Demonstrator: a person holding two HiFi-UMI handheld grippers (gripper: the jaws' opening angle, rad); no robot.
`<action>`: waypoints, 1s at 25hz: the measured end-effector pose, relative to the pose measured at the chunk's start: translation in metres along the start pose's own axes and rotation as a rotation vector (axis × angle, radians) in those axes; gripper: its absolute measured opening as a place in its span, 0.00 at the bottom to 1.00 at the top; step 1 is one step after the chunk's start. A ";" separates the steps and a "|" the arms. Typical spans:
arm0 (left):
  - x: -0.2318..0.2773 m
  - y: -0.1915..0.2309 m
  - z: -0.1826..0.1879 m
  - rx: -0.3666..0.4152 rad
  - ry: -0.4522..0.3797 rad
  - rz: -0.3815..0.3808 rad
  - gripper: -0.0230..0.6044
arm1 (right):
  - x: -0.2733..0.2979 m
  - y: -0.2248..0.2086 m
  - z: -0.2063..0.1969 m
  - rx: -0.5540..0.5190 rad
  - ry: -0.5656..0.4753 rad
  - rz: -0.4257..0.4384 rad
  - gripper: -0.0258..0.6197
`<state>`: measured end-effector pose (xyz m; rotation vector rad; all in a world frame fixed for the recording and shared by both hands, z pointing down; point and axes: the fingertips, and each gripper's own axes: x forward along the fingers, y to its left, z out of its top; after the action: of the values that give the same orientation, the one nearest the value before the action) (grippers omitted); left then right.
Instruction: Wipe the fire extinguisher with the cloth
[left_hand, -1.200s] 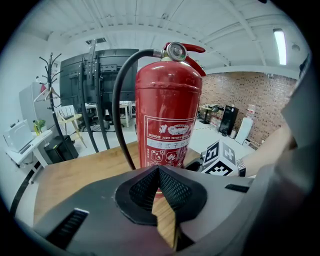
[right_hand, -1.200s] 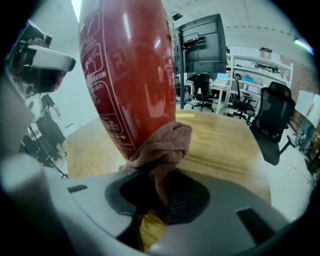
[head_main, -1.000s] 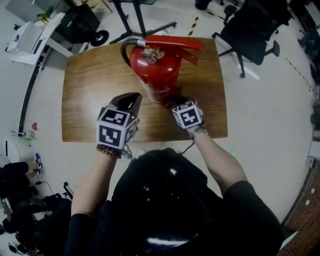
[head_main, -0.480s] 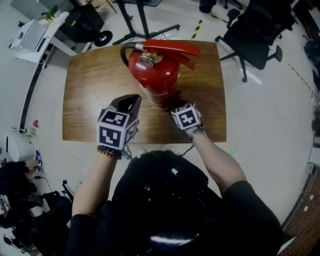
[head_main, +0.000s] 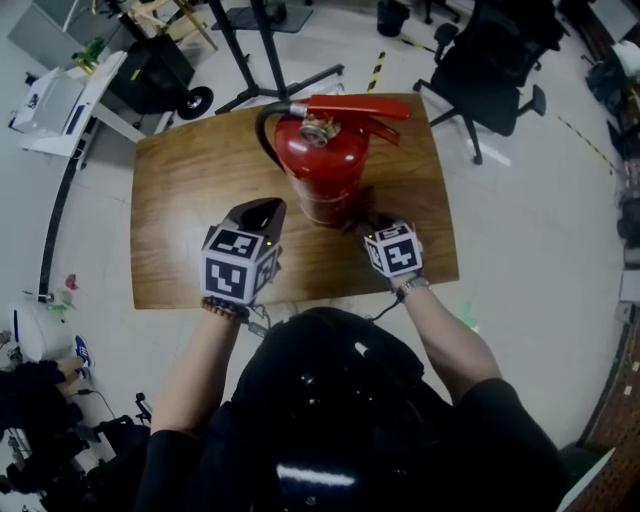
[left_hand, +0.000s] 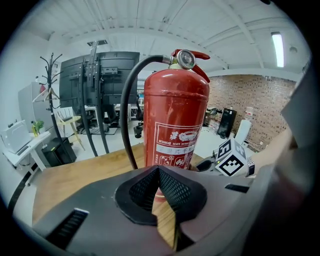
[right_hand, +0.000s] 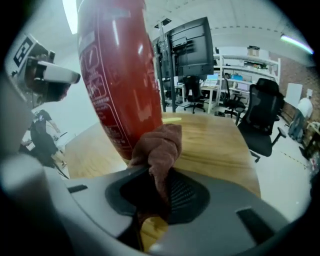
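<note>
Brown cloth (right_hand: 159, 145), clear only close-up, is pinched by right tongs (right_hand: 159, 197); left tongs (left_hand: 159, 185) clenched.

layout | fire extinguisher (head_main: 322, 165) upright on tabletop (head_main: 190, 200), toward far edge; left claw (head_main: 257, 213) before it, leftward, apart; right claw (head_main: 372, 226) at its base, rightward; cloth (right_hand: 159, 145) between right claw's jaws, against extinguisher's lower side; office chair (head_main: 490, 60) behind tabletop, right
</note>
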<state>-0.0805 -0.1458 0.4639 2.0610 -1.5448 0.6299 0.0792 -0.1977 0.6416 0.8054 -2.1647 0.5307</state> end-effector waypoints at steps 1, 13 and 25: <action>-0.002 0.002 0.000 0.008 -0.004 -0.017 0.04 | -0.010 0.002 0.005 0.018 -0.026 -0.016 0.20; -0.011 0.012 0.011 0.126 -0.052 -0.203 0.04 | -0.146 0.032 0.083 0.107 -0.304 -0.180 0.20; -0.022 0.011 0.002 0.202 -0.040 -0.312 0.04 | -0.248 0.090 0.198 0.037 -0.562 -0.231 0.20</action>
<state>-0.0965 -0.1332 0.4498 2.4140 -1.1819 0.6495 0.0452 -0.1560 0.3165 1.3298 -2.5149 0.2413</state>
